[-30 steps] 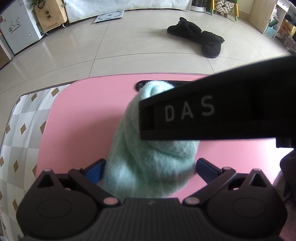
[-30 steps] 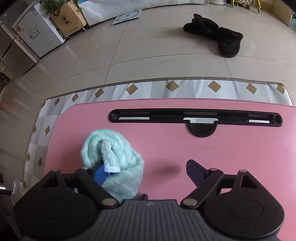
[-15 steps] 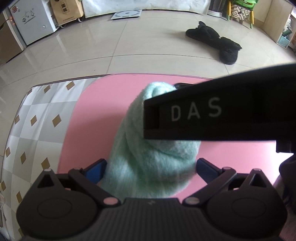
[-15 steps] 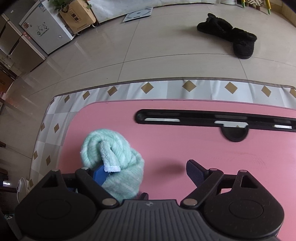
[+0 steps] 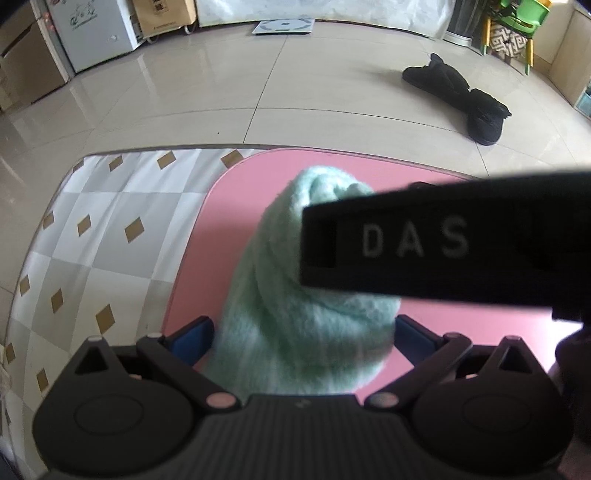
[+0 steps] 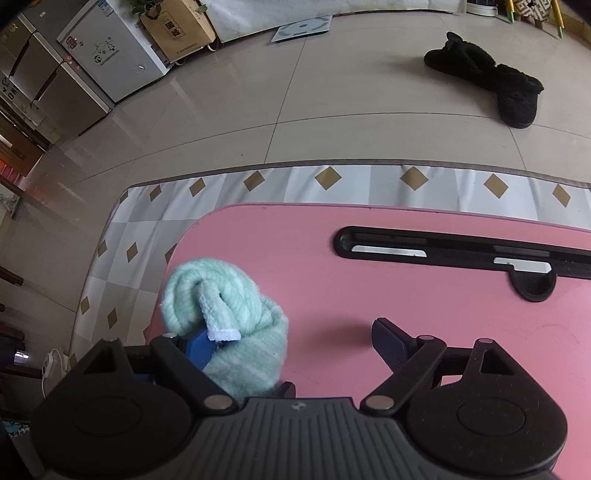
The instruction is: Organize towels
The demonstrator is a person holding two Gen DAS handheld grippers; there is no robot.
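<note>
A rolled mint-green towel (image 5: 295, 321) fills the space between the blue pads of my left gripper (image 5: 303, 332), which is shut on it above the pink tabletop (image 5: 236, 206). In the right wrist view the same towel (image 6: 229, 314) sits at the left, draped over the left finger of my right gripper (image 6: 293, 343). That gripper is open, its right finger standing clear over bare pink surface (image 6: 332, 295). The right gripper's black body marked "DAS" (image 5: 443, 243) crosses the left wrist view and hides the towel's right side.
A long black slot with a notch (image 6: 461, 251) runs along the pink top's far side. A grey-and-white diamond-patterned cloth (image 5: 110, 229) borders the top at left and behind. Black slippers (image 6: 491, 81), a white cabinet (image 6: 107, 55) and a cardboard box (image 6: 177, 26) are on the tiled floor.
Both grippers and the towel have shifted left together toward the pink top's left edge. More patterned cloth shows at left. Neither gripper's jaws have changed.
</note>
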